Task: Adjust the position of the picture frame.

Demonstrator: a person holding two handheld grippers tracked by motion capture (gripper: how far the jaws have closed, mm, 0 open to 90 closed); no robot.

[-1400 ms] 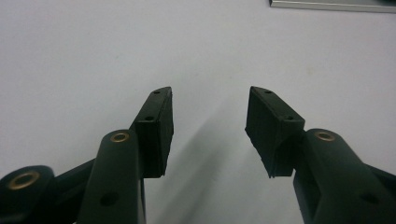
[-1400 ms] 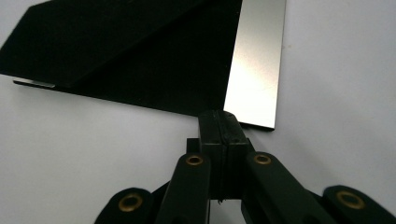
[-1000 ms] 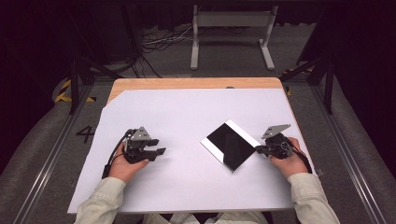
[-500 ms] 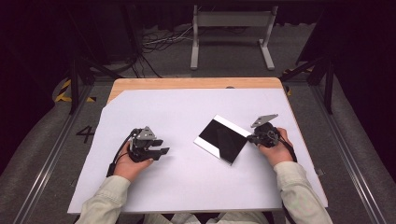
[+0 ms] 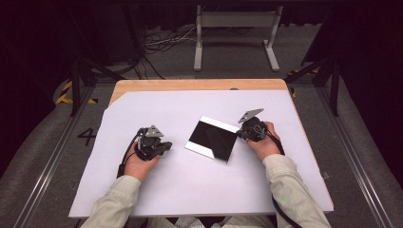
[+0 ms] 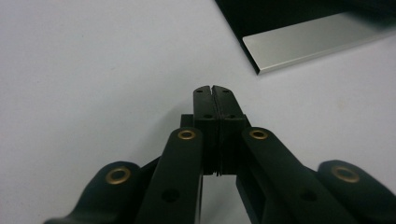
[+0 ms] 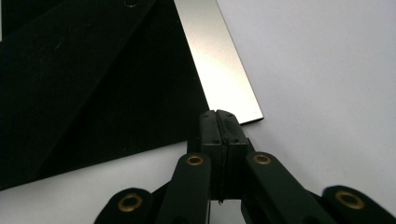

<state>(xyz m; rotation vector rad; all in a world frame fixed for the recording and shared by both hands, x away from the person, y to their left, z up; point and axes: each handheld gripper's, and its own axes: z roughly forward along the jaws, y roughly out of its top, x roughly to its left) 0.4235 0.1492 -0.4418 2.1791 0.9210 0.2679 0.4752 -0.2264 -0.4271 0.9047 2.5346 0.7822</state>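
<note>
One flat black panel (image 5: 212, 139) with a silver strip along one edge lies on the white sheet (image 5: 190, 185) that covers the table, between your two hands. It sits turned at an angle, its silver edge facing away from you and toward the right. Your left gripper (image 5: 153, 142) rests well to the panel's left, jaws pressed together on nothing. Your right gripper (image 5: 251, 128) sits at the panel's right corner, jaws also closed and empty, tips just beside the silver strip (image 7: 219, 70).
</note>
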